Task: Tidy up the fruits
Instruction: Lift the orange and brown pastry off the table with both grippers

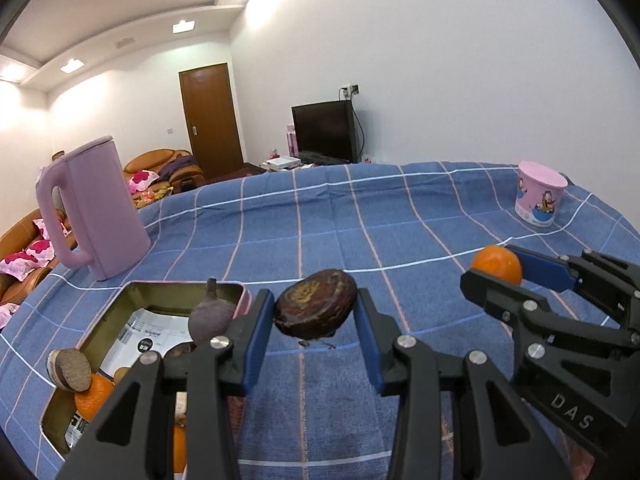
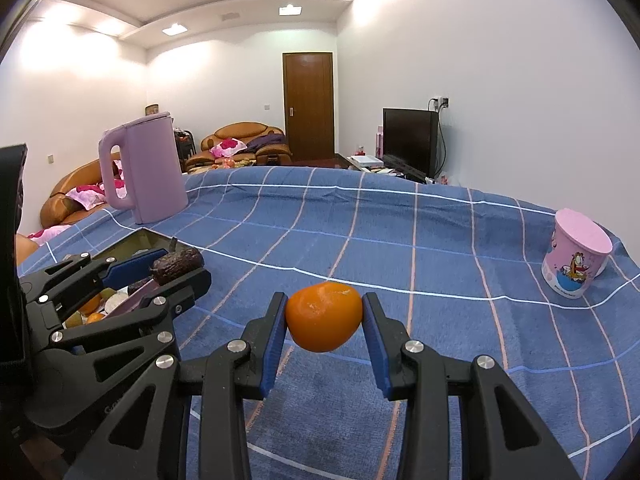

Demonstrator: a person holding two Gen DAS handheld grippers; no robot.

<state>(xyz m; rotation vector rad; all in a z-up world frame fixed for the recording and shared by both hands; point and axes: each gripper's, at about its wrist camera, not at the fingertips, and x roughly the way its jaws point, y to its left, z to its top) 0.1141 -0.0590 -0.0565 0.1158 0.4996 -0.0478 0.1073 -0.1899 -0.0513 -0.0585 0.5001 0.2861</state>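
Tin (image 1: 132, 292) far left on cloth (image 1: 320, 220), fruit already inside. Our left claw (image 1: 316, 312) next, clamped on dark wrinkled fruit (image 1: 316, 308), held clear above cloth, tin just left of it. Our right claw (image 2: 324, 320) grips orange (image 2: 323, 317), farther from tin. We judge left nearer; short leftward carry decides drop.

Tin's (image 1: 168, 300) near end hidden behind the left tool (image 1: 316, 320), an orange (image 1: 179, 448) inside it half covered, label print (image 1: 156, 338) too small to read, sofa (image 1: 18, 276) cut by the left edge.
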